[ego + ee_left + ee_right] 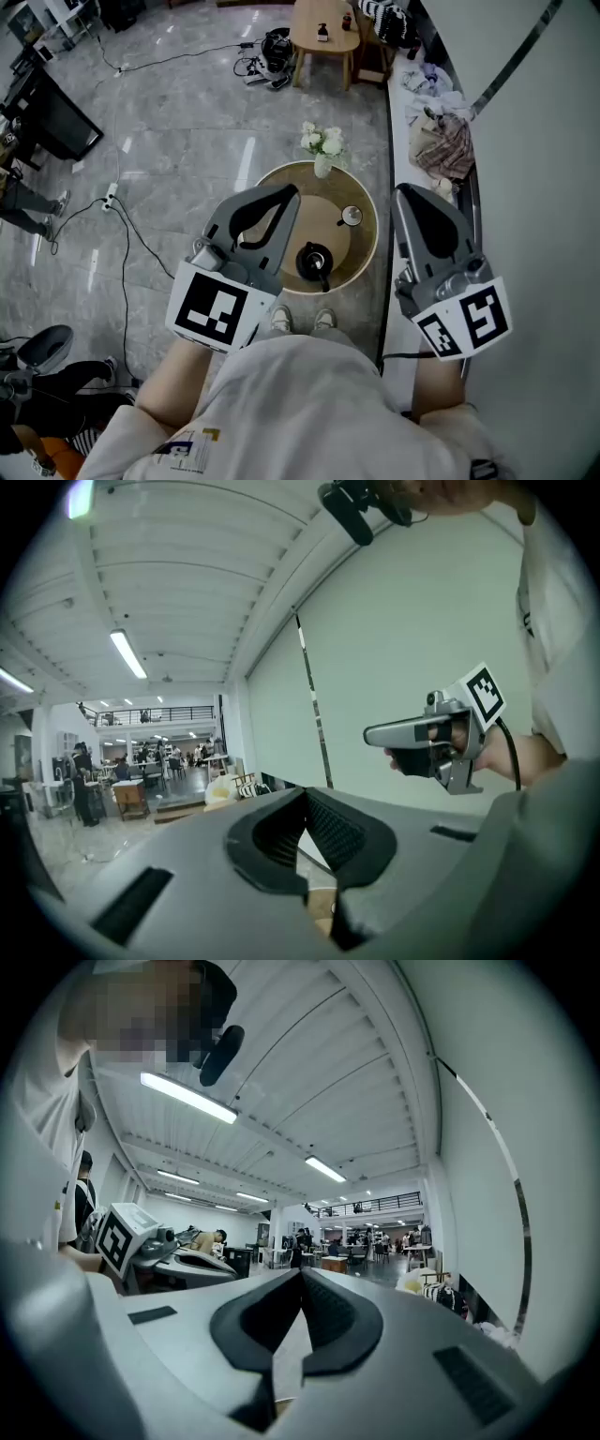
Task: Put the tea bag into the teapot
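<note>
Far below me, a black teapot [314, 260] stands on a round wooden table [370, 246]. Behind it and to the right lies a small round silvery piece [352, 217]; I cannot tell what it is. No tea bag shows in any view. Both grippers are held up high, well above the table. My left gripper [289, 192] [305, 794] has its jaws together with nothing between them. To the table's right, my right gripper [401, 190] [302, 1274] is likewise shut and empty. Each gripper view looks out across the hall and catches the other gripper.
A vase of white flowers [322, 145] stands at the table's far edge. A white ledge with piled cloth [441, 141] runs along the right wall. A small wooden table [323, 33] stands further back. Cables [122, 216] lie on the grey floor at left. My shoes [300, 321] touch the table's near edge.
</note>
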{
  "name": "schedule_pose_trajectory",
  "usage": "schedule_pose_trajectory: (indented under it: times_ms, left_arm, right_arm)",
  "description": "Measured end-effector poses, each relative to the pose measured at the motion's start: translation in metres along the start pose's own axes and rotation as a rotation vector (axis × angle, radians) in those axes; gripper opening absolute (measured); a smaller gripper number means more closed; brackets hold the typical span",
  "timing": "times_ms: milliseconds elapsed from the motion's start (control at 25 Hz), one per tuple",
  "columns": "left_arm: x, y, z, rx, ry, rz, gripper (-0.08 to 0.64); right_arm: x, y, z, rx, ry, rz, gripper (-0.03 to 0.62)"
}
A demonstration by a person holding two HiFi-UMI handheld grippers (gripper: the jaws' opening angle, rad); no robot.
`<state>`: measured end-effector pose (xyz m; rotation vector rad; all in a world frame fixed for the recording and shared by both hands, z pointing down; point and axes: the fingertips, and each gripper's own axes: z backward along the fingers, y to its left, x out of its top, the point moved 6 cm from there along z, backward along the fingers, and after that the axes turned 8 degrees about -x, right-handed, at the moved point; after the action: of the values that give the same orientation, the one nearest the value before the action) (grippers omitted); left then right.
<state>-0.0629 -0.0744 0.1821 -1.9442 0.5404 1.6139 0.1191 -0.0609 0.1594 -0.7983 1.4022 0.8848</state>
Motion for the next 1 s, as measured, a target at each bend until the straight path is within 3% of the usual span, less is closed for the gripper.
schedule_pose_trajectory:
  times_ms: [120,480,880,1000]
  left_arm:
    - [0.015,-0.002,0.007,0.024,-0.038,-0.014,0.008]
    - [0.017,-0.013,0.025,0.061,-0.018,-0.020,0.008]
    - [0.001,-0.024,0.015,0.025,0.012,0.024,0.008]
    - [0.002,-0.024,0.014,0.033,0.017,0.003,0.008]
  right_arm:
    - [0.007,0.000,0.010,0.001,-0.016,0.025,0.008]
    - [0.016,-0.009,0.036,-0.021,-0.006,0.098,0.008]
    - [-0.004,-0.005,0.039,0.040,0.035,0.077,0.006]
    - [-0.004,-0.005,0.036,0.052,0.034,0.072,0.006]
